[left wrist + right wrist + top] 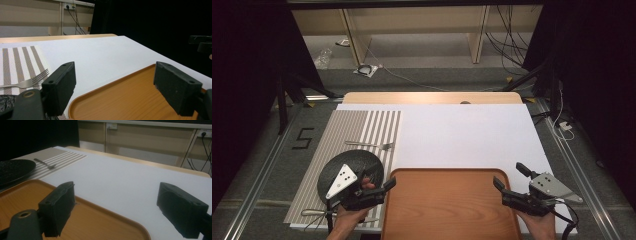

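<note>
Tray (447, 200) was the thing both grippers seemed set to take: a brown wooden tray lying flat at the near edge of the desk (462, 130), on the white sheet, with its left rim just beside the striped placemat (362, 125). Left gripper (379, 189) hovered at the tray's near-left corner with its fingers (60, 87) spread wide and holding nothing; right gripper (509, 180) stood off the tray's right rim, its fingers (58, 207) likewise apart and empty. Trouble, as I judged it, would come mostly from an uneven pinch: the rim looked low and rounded, so one side could slip free while the other lifted, tipping the tray. The left gripper also sat close to the black plate (349, 167) on the placemat, which an outward swing could nudge, and a spoon (319, 213) lay near that hand. A fork (372, 145) lay beyond the plate, well clear. Closing on the white sheet instead of the rim could drag it and shift everything.
</note>
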Tool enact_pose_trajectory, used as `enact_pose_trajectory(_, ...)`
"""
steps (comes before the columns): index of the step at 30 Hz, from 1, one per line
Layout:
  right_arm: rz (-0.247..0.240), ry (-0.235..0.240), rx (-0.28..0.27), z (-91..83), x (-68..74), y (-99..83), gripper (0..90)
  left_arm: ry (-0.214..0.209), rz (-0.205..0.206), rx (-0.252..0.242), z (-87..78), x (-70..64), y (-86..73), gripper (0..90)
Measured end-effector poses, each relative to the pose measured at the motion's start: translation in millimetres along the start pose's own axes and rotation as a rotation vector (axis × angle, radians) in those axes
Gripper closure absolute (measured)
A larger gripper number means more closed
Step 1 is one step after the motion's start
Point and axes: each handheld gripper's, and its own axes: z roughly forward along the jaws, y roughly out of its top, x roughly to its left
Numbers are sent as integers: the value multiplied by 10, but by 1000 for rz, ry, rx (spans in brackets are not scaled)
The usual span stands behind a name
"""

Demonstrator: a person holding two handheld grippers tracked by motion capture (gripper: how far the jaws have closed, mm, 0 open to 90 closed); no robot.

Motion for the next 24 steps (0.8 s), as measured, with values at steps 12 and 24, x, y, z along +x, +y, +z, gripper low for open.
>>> enact_pose_trajectory(12, -2, 12, 9, -1, 22, 3, 162, -12, -36, 13, 0, 16, 3, 191)
enact_pose_trajectory(24, 10, 14, -8, -8, 15, 7, 164, 33, -42, 38, -67, 77, 31, 193)
